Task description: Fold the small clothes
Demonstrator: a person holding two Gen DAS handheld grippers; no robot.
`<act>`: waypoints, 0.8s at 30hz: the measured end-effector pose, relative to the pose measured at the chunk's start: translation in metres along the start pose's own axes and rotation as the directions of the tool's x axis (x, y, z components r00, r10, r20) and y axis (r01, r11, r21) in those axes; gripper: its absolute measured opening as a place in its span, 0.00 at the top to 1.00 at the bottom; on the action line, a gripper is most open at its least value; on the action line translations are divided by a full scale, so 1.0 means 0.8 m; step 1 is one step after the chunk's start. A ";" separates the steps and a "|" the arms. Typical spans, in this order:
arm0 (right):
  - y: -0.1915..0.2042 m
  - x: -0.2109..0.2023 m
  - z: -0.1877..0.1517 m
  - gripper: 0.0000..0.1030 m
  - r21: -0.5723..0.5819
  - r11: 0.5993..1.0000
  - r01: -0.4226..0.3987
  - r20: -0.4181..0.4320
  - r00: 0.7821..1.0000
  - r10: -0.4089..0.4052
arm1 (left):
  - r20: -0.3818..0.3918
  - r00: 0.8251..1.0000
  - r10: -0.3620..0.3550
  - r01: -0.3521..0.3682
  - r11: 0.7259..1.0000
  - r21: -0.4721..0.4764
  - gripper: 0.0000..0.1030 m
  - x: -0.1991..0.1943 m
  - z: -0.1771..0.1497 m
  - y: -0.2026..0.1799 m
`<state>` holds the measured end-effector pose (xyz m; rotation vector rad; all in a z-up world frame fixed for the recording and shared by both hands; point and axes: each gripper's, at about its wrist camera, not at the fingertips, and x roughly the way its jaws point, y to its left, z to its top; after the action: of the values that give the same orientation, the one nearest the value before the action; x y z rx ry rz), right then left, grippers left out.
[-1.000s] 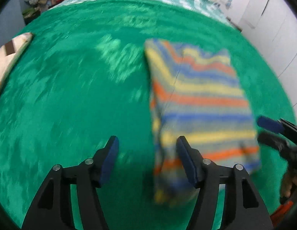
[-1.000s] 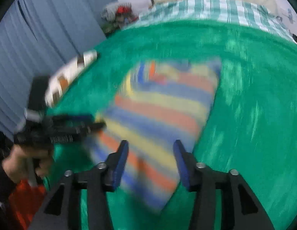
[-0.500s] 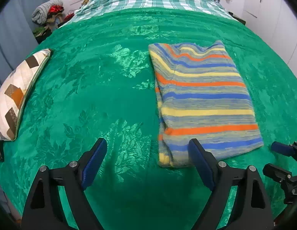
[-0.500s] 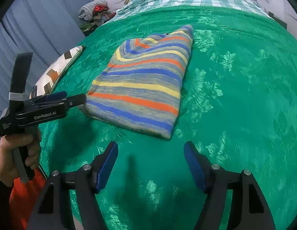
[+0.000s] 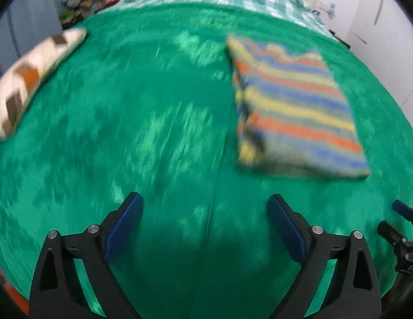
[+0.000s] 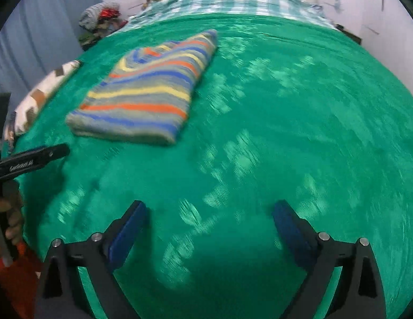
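Bedding fills both views: a wide green patterned blanket [image 5: 153, 122] is spread over the bed, with a green-and-white checked sheet [image 6: 233, 0] seen at the far end. A striped knitted garment in blue, orange, yellow and grey [image 5: 294, 109] lies folded into a flat rectangle on the blanket, to the far right in the left wrist view and to the far left in the right wrist view. A white cushion with brown patches [image 5: 28, 79] is set at the left edge. The left gripper [image 5: 205, 222] and the right gripper [image 6: 209, 224] are held over bare blanket near the garment; the jaws of both are opening wide, and nothing is caught between them.
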<state>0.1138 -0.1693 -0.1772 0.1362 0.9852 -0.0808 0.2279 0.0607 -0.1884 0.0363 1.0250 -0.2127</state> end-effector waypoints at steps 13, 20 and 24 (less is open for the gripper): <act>0.013 0.016 -0.035 0.00 -0.065 0.993 0.095 0.031 0.995 -0.093 | 0.061 0.994 0.086 -0.093 0.988 0.125 0.01 0.012 -0.039 -0.020; 0.016 0.016 -0.036 0.00 -0.079 0.990 0.116 0.034 0.993 -0.113 | 0.044 0.996 0.074 -0.079 0.988 0.133 0.01 0.014 -0.037 -0.018; 0.019 0.017 -0.037 0.00 -0.084 0.989 0.125 0.037 0.992 -0.122 | 0.036 0.996 0.076 -0.081 0.987 0.136 0.01 0.014 -0.036 -0.018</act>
<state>0.0992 -0.1500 -0.2033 -0.0056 0.9631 -0.1534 0.2061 0.0485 -0.2119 0.1978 0.9752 -0.2113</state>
